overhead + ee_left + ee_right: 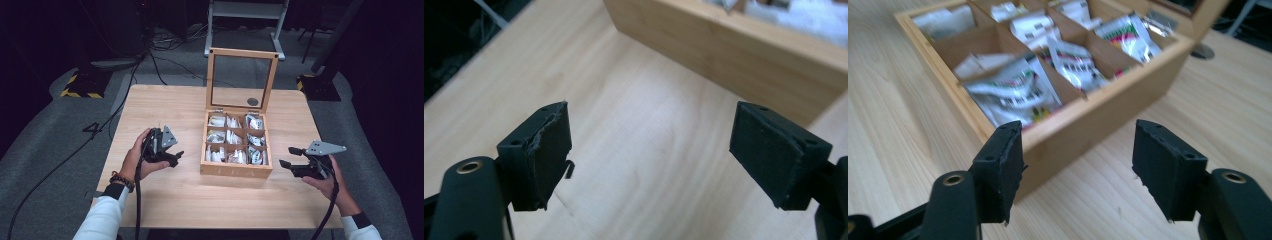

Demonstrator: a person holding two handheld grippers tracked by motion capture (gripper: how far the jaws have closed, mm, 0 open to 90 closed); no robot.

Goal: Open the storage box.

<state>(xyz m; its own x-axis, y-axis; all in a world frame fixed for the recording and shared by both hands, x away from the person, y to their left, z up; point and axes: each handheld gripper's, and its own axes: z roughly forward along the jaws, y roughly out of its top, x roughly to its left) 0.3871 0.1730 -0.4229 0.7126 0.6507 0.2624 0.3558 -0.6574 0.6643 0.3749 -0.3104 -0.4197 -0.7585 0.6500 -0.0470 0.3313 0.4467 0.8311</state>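
A: Tea box (236, 170) is sitting lid-up mid-table, between both grippers?
B: Yes. Right gripper (289, 156) is hovering nearer, jaws wide and empty; left gripper (177, 158) is pointing at it, gaping too.

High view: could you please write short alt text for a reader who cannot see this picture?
An open wooden box with nine compartments of white sachets sits on a light wooden table, its glass-paned lid standing upright. A person holds the black left gripper and black right gripper on either side of it, both open and empty.
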